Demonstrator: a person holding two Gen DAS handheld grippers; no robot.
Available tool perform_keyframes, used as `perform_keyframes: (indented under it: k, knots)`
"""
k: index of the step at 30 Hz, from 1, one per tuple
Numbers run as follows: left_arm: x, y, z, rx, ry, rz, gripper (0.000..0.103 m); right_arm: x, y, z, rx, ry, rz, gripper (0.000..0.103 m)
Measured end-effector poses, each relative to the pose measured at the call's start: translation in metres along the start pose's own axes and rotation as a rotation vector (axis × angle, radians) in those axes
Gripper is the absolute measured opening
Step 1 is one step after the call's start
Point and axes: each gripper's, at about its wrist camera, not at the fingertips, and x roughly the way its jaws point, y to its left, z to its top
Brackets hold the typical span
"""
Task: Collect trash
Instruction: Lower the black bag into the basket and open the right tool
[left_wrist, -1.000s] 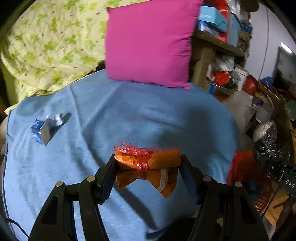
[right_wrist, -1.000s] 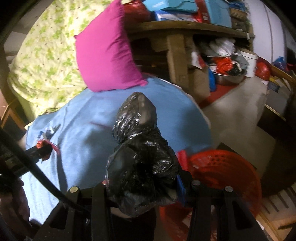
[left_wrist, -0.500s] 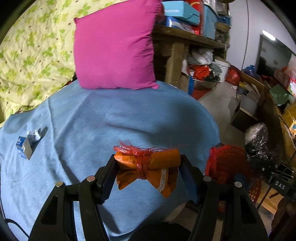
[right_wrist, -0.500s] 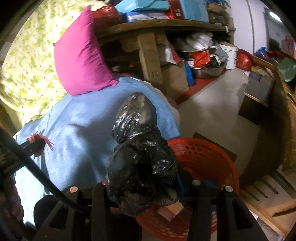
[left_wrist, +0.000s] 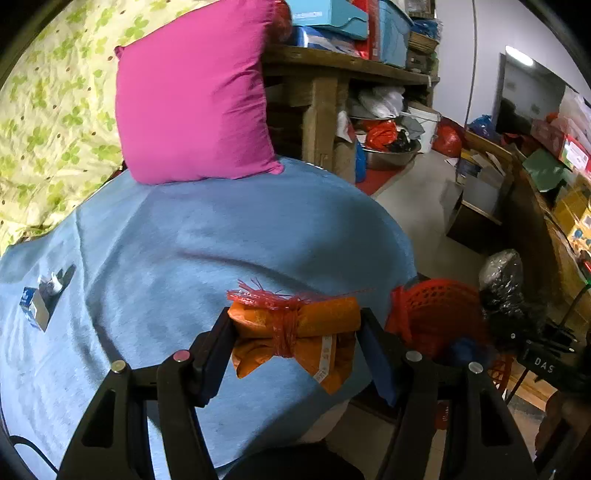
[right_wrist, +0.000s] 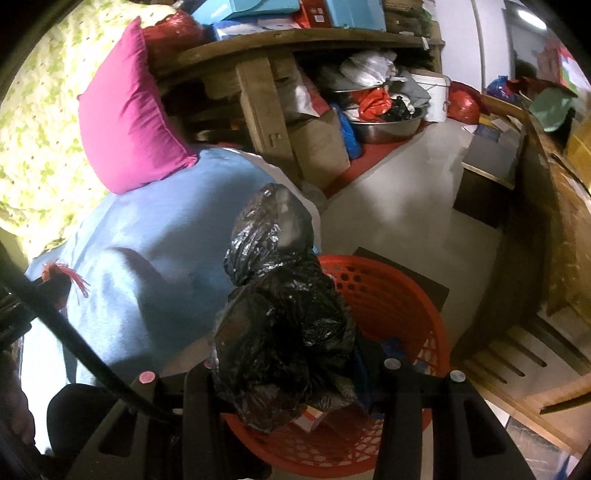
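Right gripper (right_wrist: 291, 373) clamps black bag (right_wrist: 280, 332) at lower centre, above red basket (right_wrist: 406, 295). Left gripper (left_wrist: 295, 347) clamps orange bundle (left_wrist: 295, 332) over blue blanket (left_wrist: 221, 240). Advice: centre each load over the basket before releasing. 1 carton (left_wrist: 35, 310) lies centre left.

Left gripper (left_wrist: 295, 343): matte black plastic, two angular arms w/ triangular cut-outs; flat black fingers (left_wrist: 214, 358). Round silver screw heads on top, approx. two per side, pinkish under the light. Thin black cable at lower left edge.

Right gripper (right_wrist: 284, 373): same black build w/ cut-outs; silver screws, the left ones look pink. Blue pad on inner face of right finger (right_wrist: 364, 380). Thick black cable (right_wrist: 74, 343) runs diagonally across lower left. In left view, white "DAS" lettering on its black body.
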Motion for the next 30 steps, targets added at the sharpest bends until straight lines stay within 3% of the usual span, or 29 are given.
perform_keyframes:
  k: [14, 30]
  knots:
    - [0.004, -0.042, 0.002, 0.081, 0.009, -0.041, 0.067, 0.011, -0.031, -0.01, 0.054, 0.032, -0.03, 0.047]
    - [0.014, -0.064, 0.0, 0.121, 0.03, -0.071, 0.067, 0.028, -0.037, -0.013, 0.064, 0.067, -0.057, 0.051]
